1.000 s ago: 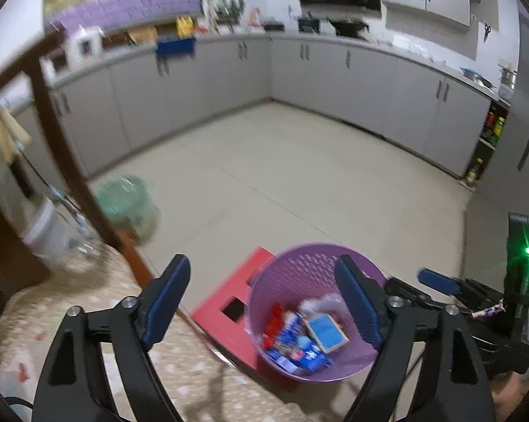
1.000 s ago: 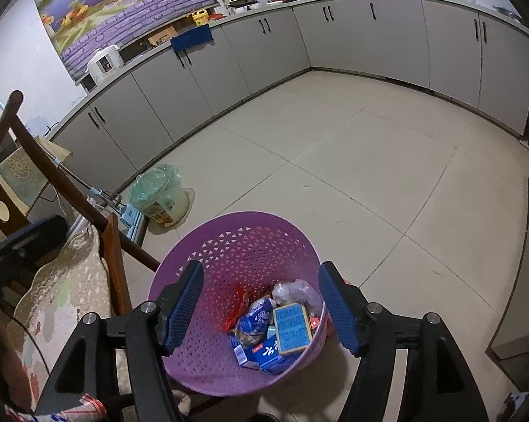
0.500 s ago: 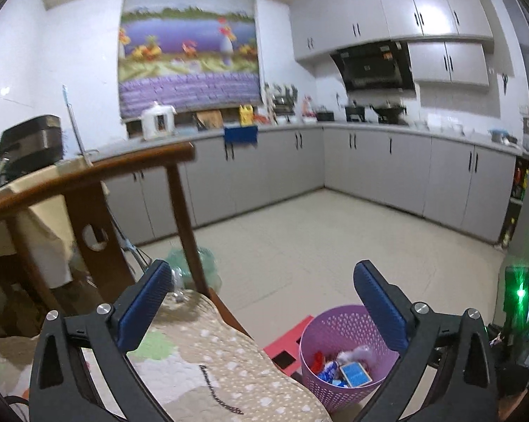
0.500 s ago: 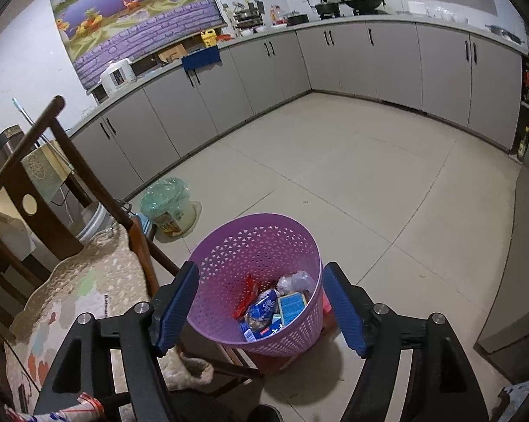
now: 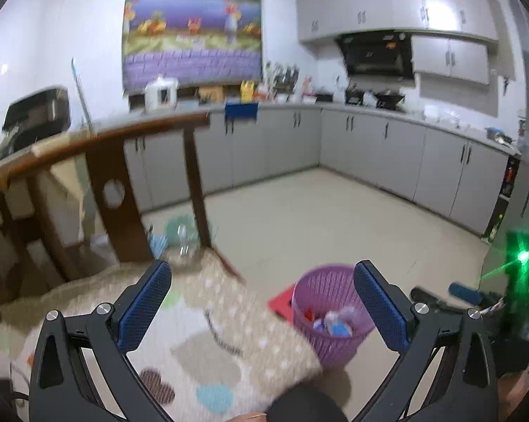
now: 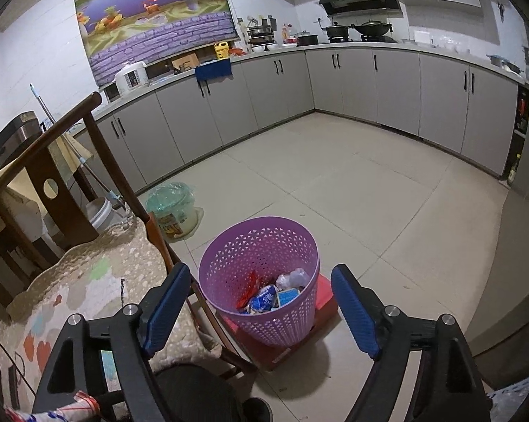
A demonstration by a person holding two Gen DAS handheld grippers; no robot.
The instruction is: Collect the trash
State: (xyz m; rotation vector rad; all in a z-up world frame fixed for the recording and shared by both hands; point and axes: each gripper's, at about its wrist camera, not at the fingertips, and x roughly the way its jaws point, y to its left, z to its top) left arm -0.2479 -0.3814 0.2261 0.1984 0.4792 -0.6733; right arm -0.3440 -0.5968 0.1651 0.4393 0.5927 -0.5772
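A purple perforated basket (image 6: 260, 277) stands on a red stool (image 6: 322, 304) on the floor. It holds several wrappers and packets (image 6: 271, 293). It also shows in the left wrist view (image 5: 329, 311). My right gripper (image 6: 260, 311) is open and empty, above and short of the basket. My left gripper (image 5: 262, 311) is open and empty, over a chair's patterned cushion (image 5: 208, 348). The right gripper's blue finger (image 5: 464, 290) shows at the right edge of the left wrist view.
A wooden chair (image 6: 71, 147) with a patterned cushion (image 6: 99, 281) stands left of the basket. A bucket lined with a green bag (image 6: 171, 207) and a white pail (image 6: 101, 212) sit behind it. Grey cabinets (image 6: 369, 84) line the far walls. Tiled floor (image 6: 369, 190) lies beyond.
Both grippers have pulled up and back from the basket, which now looks smaller and lower. The left view has risen over the chair cushion. Both stay open.
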